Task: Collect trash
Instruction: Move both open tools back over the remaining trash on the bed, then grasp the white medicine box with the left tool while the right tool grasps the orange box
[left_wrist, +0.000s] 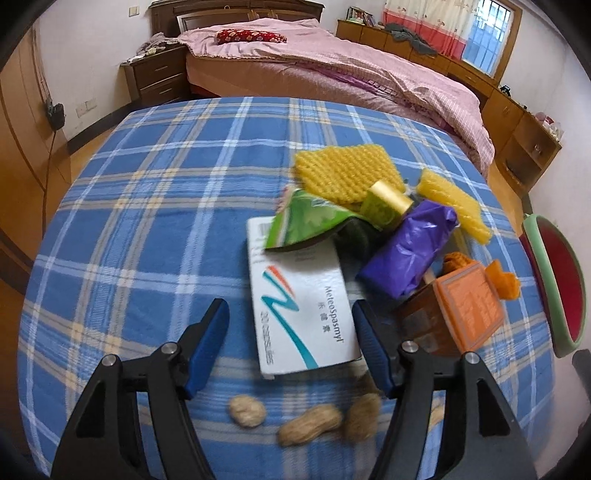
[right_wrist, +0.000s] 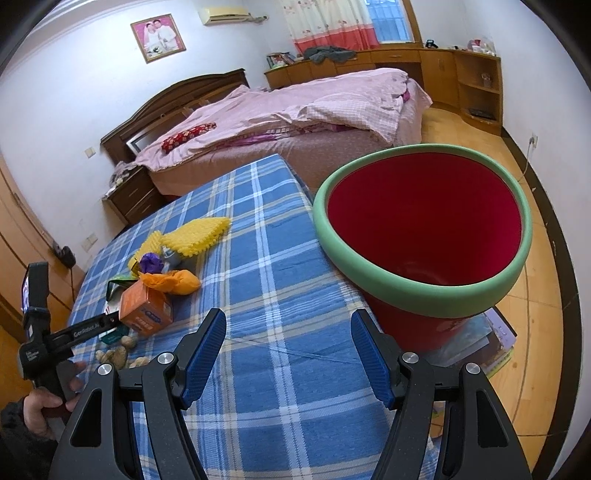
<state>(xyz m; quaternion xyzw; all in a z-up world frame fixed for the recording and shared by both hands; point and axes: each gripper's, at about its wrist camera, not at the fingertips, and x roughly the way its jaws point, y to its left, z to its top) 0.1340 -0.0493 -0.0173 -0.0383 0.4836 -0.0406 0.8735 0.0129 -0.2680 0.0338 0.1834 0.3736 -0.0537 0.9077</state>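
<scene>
Both tongs gape: left tongs (left_wrist: 290, 325) straddle the medicine box (left_wrist: 301, 299), peanuts (left_wrist: 308, 424) below, right tongs (right_wrist: 288, 341) beside the bin (right_wrist: 424, 284)

Blue-and-white plaid tablecloth (left_wrist: 147, 221); yellow netted foam sleeve (left_wrist: 343, 171), crumpled purple plastic bag (left_wrist: 406, 251), orange cardboard box (left_wrist: 469, 310) upon it. Beside it, red bucket with green rim (right_wrist: 424, 236).

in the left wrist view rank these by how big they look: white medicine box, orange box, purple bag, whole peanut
1. white medicine box, though it sits nearest the camera
2. orange box and purple bag: too alike to rank
3. whole peanut, clearly smallest
</scene>
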